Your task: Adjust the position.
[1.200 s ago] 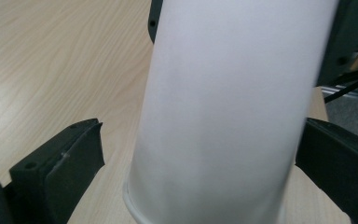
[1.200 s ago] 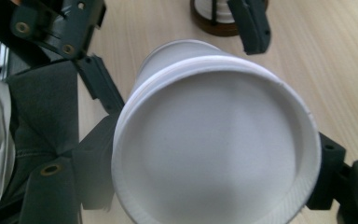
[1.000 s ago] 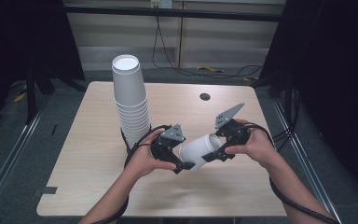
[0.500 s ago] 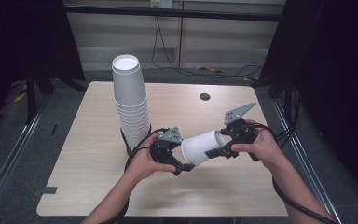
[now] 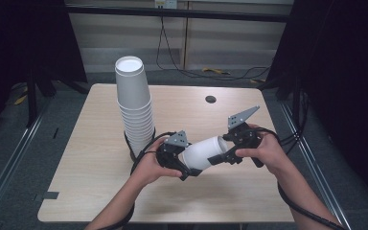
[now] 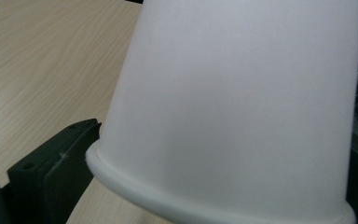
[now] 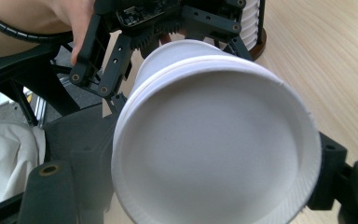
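Note:
A white paper cup (image 5: 201, 152) lies on its side in the air between my two grippers, low over the wooden table (image 5: 86, 187). My left gripper (image 5: 179, 160) is shut on its rim end; the cup wall (image 6: 237, 107) stands close between the jaws. My right gripper (image 5: 223, 155) is shut on the base end, and the round base (image 7: 214, 149) faces that camera. A step line behind the base suggests one cup nested in another. The left gripper (image 7: 168, 28) holds the far end there.
A tall leaning stack of white cups (image 5: 135, 110) stands on a dark round base (image 5: 130, 149) just left of my left hand; it also appears as the cup stack (image 7: 251, 18). A small dark hole (image 5: 210, 99) marks the table's far side.
My right gripper has shifted a little to the right and the cup between the grippers looks slightly longer. The left hand has barely moved.

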{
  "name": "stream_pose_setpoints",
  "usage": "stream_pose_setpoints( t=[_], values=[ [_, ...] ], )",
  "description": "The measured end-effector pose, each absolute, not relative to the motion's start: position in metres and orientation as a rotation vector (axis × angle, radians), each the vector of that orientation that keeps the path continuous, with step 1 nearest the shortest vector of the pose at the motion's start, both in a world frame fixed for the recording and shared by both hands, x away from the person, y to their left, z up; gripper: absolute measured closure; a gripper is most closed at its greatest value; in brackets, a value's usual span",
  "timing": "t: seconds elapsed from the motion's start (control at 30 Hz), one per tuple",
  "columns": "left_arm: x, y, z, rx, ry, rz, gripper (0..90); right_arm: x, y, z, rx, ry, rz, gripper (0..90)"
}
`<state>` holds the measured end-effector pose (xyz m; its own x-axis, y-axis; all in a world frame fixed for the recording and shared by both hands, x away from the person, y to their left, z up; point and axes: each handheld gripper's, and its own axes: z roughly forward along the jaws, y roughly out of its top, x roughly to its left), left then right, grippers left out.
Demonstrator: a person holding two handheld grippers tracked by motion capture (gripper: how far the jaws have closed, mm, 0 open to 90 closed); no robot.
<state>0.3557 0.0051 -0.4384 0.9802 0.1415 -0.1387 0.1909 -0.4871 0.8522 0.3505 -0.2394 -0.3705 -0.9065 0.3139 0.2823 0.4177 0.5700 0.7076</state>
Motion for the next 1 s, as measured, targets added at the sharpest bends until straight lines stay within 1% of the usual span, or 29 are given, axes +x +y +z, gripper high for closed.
stream_pose_setpoints(
  t=[0.2, 0.27, 0.47, 0.67, 0.77, 0.87, 1.0],
  values=[
    [0.355, 0.004, -0.437, 2.083, 0.215, -0.074, 0.2, 0.351, -0.241, -0.371, -0.624, -2.646, -1.276, 22.9],
    [0.355, 0.005, -0.437, 2.078, 0.188, -0.081, 5.6, 0.351, -0.241, -0.372, -0.621, -2.638, -1.286, 23.1],
    [0.354, 0.006, -0.434, 2.086, 0.193, -0.09, 10.4, 0.351, -0.244, -0.372, -0.622, -2.617, -1.303, 23.6],
    [0.353, 0.008, -0.429, 2.117, 0.206, -0.066, 14.4, 0.351, -0.242, -0.37, -0.617, -2.633, -1.305, 22.8],
    [0.352, 0.007, -0.426, 2.171, 0.209, -0.051, 14.8, 0.35, -0.239, -0.367, -0.56, -2.713, -1.242, 22.6],
    [0.351, 0.006, -0.424, 2.226, 0.202, -0.036, 14.9, 0.347, -0.235, -0.362, -0.482, -2.842, -1.144, 20.1],
    [0.35, 0.005, -0.421, 2.263, 0.2, -0.028, 14.8, 0.343, -0.226, -0.356, -0.341, -2.984, -0.988, 19.2]
  ],
)
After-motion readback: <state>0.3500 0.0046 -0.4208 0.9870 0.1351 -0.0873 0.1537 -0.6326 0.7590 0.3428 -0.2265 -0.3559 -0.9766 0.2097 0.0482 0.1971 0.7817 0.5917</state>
